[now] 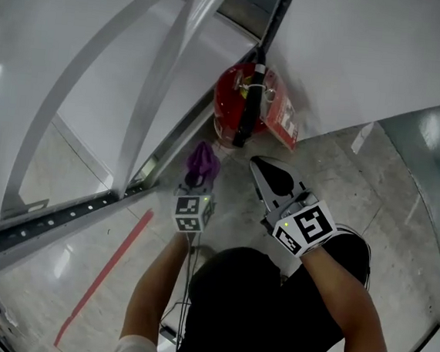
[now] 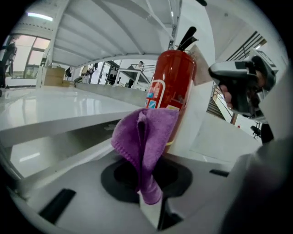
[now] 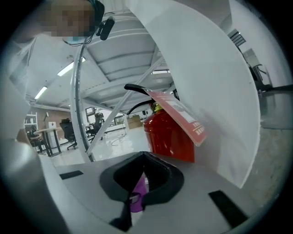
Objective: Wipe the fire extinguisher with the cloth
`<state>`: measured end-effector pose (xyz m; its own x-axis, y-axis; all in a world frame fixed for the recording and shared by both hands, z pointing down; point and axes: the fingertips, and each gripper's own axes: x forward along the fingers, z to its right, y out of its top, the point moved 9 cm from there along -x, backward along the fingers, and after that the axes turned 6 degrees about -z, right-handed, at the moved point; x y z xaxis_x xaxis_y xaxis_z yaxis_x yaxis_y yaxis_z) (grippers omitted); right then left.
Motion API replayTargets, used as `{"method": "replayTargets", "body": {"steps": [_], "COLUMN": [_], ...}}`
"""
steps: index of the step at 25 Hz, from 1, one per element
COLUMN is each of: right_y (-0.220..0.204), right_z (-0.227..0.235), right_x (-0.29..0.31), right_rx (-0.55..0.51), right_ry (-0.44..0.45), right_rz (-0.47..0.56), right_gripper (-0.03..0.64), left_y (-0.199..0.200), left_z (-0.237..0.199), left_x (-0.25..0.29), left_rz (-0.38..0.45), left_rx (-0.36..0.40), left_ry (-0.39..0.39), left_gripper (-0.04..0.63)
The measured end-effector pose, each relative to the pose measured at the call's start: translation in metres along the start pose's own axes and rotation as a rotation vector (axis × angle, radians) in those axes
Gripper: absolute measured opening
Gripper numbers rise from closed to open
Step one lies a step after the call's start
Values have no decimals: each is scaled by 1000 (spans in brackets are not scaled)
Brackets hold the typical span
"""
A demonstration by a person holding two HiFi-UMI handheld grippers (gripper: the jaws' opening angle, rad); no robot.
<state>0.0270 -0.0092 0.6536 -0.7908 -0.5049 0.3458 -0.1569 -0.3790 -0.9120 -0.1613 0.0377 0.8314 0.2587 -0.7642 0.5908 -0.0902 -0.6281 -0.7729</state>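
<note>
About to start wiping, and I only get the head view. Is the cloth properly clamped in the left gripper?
Observer: Yes. In its own view the left gripper has its jaws closed on the purple cloth at its lower end; the rest fans out above.
Operator: How does the extinguisher stand?
Observer: The fire extinguisher stands upright beyond the cloth, its printed label facing that gripper.
Operator: And the right gripper?
Observer: The right gripper has its jaws together, aimed at the extinguisher's side with the red tag.
</note>
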Motion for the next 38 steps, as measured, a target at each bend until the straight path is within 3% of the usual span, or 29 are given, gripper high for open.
{"method": "replayTargets", "body": {"steps": [10,24,31,38], "right_y": [6,14,19,18], "right_z": [1,7,9,12], "right_x": [-9,-24,-20,-12], "right_rx": [82,107,104,126], "right_ry": [-20,-34,-10,19], "right_rz": [42,87,99,109], "right_gripper": [12,12,12,12], "left_y": [1,17,49,86], "left_z": [10,18,21,32], "left_x": [42,57,37,8], "left_rz": [14,58,66,87], "left_rx": [-115,-111,-52,-97], "left_ry": [-71,-185,-194,-266], "left_gripper": [63,63,63,63]}}
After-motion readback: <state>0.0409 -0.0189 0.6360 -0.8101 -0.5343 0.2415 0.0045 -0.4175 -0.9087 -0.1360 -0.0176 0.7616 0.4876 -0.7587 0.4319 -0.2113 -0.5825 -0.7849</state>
